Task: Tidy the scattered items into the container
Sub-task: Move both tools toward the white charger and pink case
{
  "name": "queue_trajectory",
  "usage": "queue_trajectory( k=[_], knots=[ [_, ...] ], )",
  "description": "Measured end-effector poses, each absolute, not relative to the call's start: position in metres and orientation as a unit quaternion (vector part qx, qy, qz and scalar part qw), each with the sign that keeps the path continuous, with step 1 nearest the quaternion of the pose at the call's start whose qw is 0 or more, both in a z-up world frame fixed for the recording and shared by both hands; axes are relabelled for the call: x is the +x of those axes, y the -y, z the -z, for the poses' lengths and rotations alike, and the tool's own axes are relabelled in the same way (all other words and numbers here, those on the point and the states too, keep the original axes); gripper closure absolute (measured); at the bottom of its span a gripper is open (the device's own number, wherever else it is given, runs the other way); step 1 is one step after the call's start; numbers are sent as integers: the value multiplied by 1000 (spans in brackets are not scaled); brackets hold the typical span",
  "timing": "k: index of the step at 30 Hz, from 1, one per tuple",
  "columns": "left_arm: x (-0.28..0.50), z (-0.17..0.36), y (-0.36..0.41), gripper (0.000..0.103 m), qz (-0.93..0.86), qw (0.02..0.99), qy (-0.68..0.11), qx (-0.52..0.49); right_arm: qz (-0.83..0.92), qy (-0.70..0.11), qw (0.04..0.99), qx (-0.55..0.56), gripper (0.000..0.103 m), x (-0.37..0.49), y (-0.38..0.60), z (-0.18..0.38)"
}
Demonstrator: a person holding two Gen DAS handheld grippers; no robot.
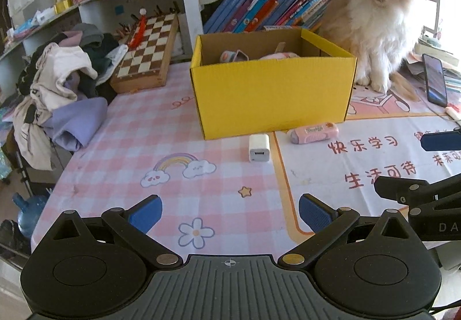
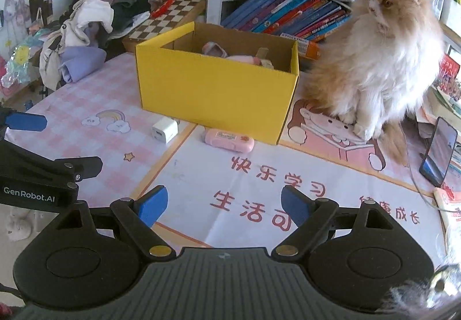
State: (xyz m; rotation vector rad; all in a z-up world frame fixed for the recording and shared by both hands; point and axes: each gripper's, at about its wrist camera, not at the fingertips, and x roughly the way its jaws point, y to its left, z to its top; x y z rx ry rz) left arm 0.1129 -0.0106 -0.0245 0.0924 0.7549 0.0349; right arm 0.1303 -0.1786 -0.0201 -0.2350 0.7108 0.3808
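Two grippers, my left gripper (image 1: 230, 212) and right gripper (image 2: 224, 206), hover spread wide and empty over the table (image 1: 121, 147). Beyond, white charger (image 1: 259, 147) and pink case (image 1: 314, 132) lie against the yellow box (image 1: 270, 89) front wall; a cat (image 1: 377, 23) sits beside it.

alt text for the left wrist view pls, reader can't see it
Open left gripper hovers over a pink checked tablecloth, facing a white USB charger cube and pink oblong case lying before an open yellow cardboard box. A fluffy orange-white cat sits right of the box.
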Motion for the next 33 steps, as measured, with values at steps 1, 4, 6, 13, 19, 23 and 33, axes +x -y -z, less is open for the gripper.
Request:
queue_trajectory(
  k=[1,4,6,13,19,23,33],
  knots=[
    [113,25,11,1,-17,928,-371,43,-185,-348,912,-114,17,131,179,21],
    [115,25,10,1,-17,927,-372,34,-187,-352,910,-113,17,133,179,22],
    [116,25,9,1,-19,927,-374,29,-188,-354,909,-112,17,134,179,22],
    [120,29,3,1,-20,921,-390,-9,-192,-358,907,-110,17,140,180,23],
    [123,31,7,1,-22,921,-388,11,-197,-359,905,-112,17,145,179,23],
    [125,33,3,1,-30,920,-390,6,-199,-362,904,-112,17,149,179,24],
    [131,35,4,1,-30,920,-391,0,-207,-365,900,-117,17,158,177,25]
  ],
)
